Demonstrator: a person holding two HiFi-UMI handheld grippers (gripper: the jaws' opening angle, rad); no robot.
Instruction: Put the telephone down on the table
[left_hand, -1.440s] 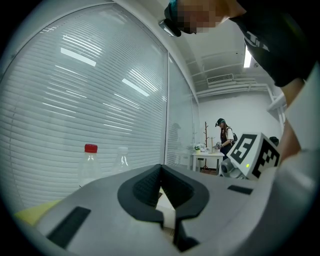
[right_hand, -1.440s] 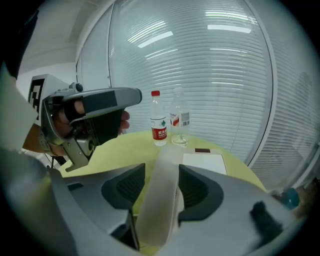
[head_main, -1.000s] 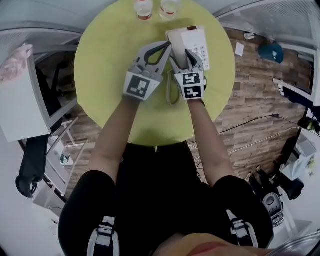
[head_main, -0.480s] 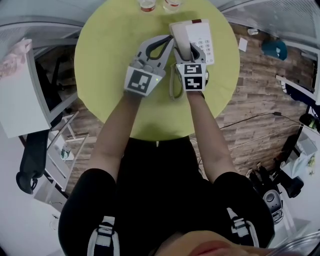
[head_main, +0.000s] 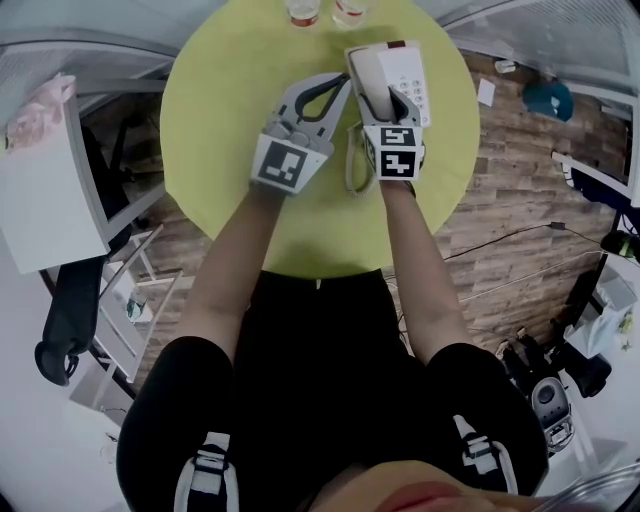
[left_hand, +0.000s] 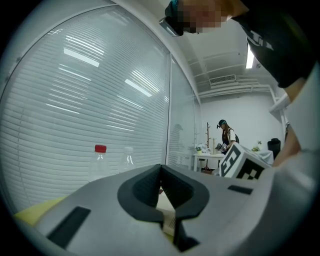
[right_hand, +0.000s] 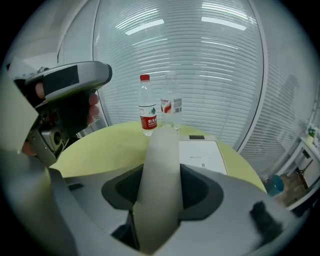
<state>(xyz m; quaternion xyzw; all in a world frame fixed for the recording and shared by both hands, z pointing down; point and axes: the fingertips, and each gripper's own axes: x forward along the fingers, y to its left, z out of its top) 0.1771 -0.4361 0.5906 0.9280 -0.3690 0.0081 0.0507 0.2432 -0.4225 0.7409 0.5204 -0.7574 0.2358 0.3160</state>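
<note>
A white telephone (head_main: 408, 72) with a keypad stands at the far side of the round yellow-green table (head_main: 230, 120). Its handset (head_main: 370, 78) lies on the cradle at the phone's left. My right gripper (head_main: 386, 100) reaches over the handset's near end. In the right gripper view the handset (right_hand: 160, 170) runs lengthwise between the closing jaws, close to both pads. My left gripper (head_main: 338, 88) rests just left of the phone, its jaws shut with nothing in them; its tips (left_hand: 161, 169) meet. A coiled cord (head_main: 350, 170) hangs near the right gripper.
Two plastic water bottles (head_main: 303, 12) (head_main: 348, 10) stand at the table's far edge behind the phone; one has a red cap (right_hand: 145, 78). Window blinds rise beyond the table. Wooden floor, cables and office clutter lie to the right.
My right gripper has slid a little further along the handset toward the phone, and its jaws have narrowed. The left gripper has stayed beside the phone.
</note>
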